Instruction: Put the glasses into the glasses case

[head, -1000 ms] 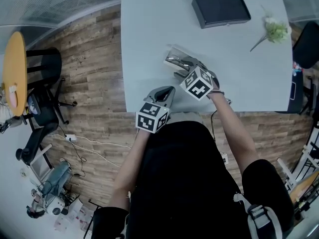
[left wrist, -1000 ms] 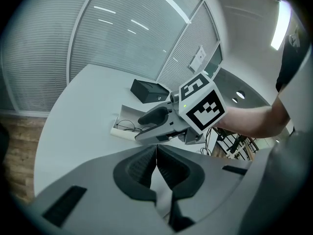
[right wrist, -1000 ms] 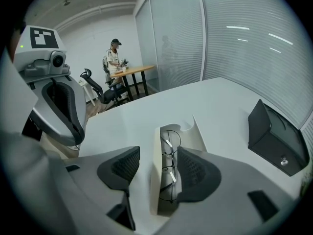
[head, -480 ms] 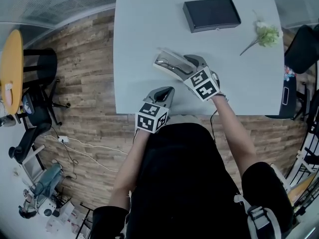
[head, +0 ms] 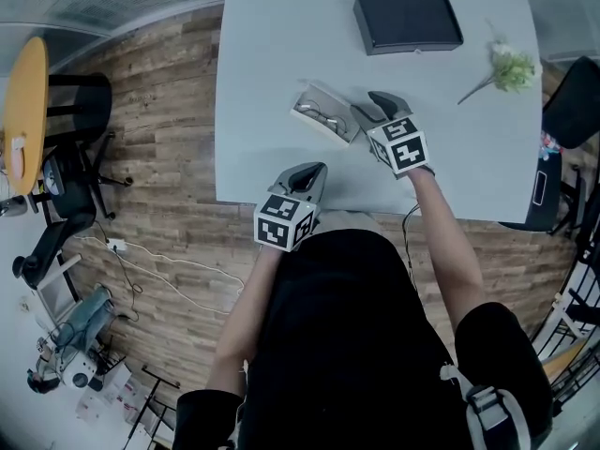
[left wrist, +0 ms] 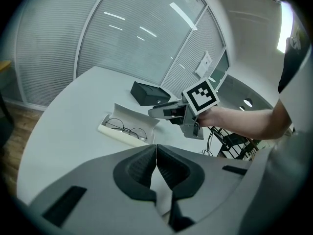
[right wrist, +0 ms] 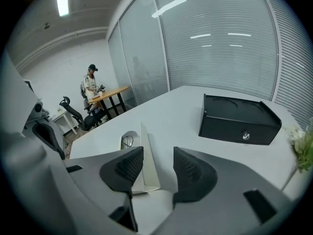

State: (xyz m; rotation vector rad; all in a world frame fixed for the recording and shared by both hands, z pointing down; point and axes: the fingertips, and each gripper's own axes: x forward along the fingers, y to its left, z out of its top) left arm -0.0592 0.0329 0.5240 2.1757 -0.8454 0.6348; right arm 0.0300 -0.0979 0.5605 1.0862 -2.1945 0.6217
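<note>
Glasses (left wrist: 124, 130) lie inside the open glasses case (left wrist: 131, 114), lenses showing against its pale lining. The main step looks done. What is left, as I judge it, is to fold the raised lid down and shut the case.

Right gripper (right wrist: 157, 152) has its jaws apart, though they have just been closing somewhat. The lid's near end shows low in the gap between them, closer to the left-hand jaw, and neither pad presses on it. The glasses sit just beyond that jaw, ahead and to the left.

Left gripper (left wrist: 156, 148) has its jaws pressed together with nothing between them. The case lies ahead of those jaws and slightly to their left, well apart on the table (head: 272, 54), with the right gripper poised at its right-hand end. A black box (right wrist: 239, 119) stands farther ahead of the right gripper's jaws, apart from them.
</note>
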